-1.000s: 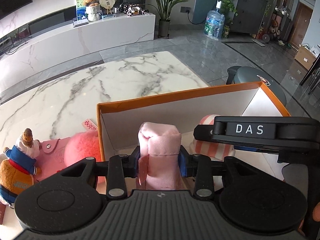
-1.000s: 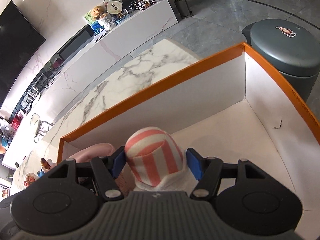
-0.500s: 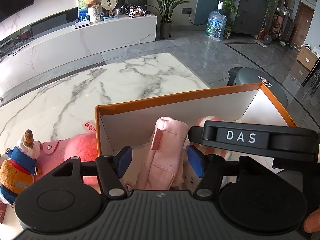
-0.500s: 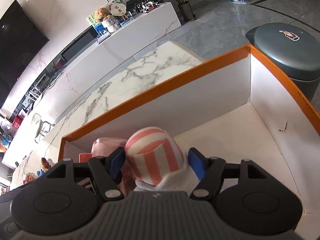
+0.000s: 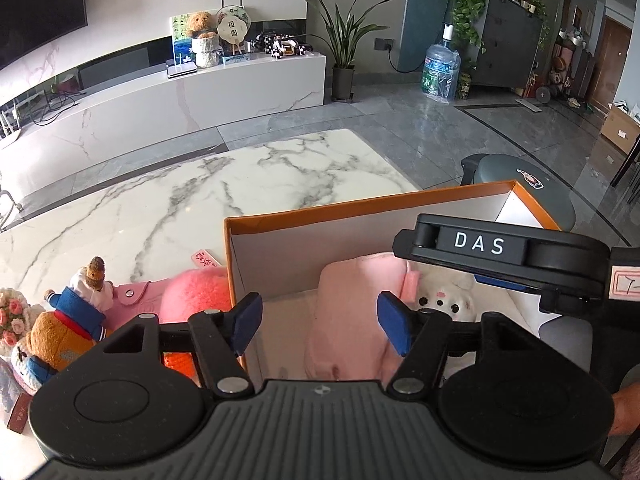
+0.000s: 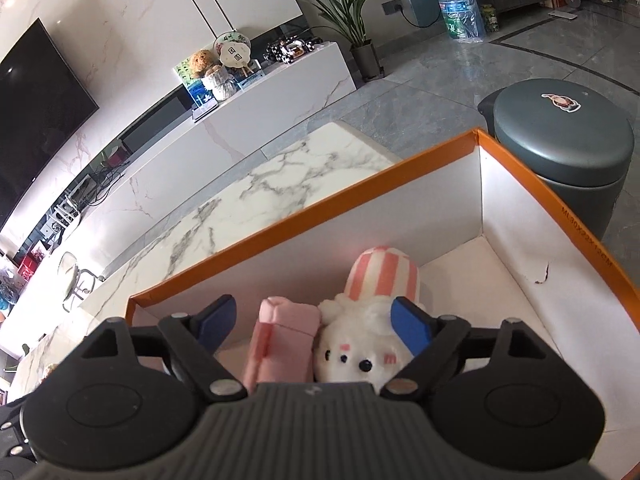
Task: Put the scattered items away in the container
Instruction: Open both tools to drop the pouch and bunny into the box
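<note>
Fingers (image 5: 247,322) of the left gripper (image 5: 320,322) stand apart; a second ago they pinched the pink pouch (image 5: 352,312), which now lies loose inside the orange box (image 5: 320,210), against its near-left corner. Outside the box's left wall, a pink pompom (image 5: 196,294) and a bear doll (image 5: 56,330) wait on the desk (image 5: 200,200).

From the right side, the right gripper (image 6: 316,320) is opening, its hold on the striped-hat plush (image 6: 372,340) given up; the plush rests in the box (image 6: 304,216) touching the pouch (image 6: 280,336). Two items look delivered; those left of the box are next.
</note>
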Demonstrator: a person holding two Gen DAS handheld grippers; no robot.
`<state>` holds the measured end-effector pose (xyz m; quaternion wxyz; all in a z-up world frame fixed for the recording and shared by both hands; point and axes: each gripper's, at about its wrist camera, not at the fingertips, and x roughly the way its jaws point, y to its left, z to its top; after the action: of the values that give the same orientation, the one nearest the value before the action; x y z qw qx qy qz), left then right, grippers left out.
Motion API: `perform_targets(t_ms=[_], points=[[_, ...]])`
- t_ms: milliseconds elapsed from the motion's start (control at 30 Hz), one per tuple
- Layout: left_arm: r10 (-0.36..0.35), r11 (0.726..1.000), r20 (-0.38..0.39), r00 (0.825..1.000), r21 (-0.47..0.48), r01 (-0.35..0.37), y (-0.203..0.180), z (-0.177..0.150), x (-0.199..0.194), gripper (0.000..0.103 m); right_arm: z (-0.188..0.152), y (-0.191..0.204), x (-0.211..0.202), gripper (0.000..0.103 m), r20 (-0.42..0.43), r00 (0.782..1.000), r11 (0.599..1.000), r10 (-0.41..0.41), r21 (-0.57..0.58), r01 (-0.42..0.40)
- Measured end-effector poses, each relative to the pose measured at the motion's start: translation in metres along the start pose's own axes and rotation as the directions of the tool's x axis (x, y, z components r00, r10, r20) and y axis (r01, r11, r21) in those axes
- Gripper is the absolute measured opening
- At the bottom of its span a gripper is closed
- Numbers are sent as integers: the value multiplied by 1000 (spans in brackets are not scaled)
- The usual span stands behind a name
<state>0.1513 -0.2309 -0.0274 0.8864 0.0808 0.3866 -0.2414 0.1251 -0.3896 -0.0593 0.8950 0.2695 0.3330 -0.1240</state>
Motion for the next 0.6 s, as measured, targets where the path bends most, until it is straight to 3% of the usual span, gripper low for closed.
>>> perform_targets(t_ms=[300,600], points=[[25,999,49,998,-24,-24,9,-7,-29,75,-9,11,-32,86,121,992,998,-37,-51,43],[25,997,110,994,-74,-16,29,-22,-66,75,-31,45,-91,90,274,961,985,-41,-151,85]])
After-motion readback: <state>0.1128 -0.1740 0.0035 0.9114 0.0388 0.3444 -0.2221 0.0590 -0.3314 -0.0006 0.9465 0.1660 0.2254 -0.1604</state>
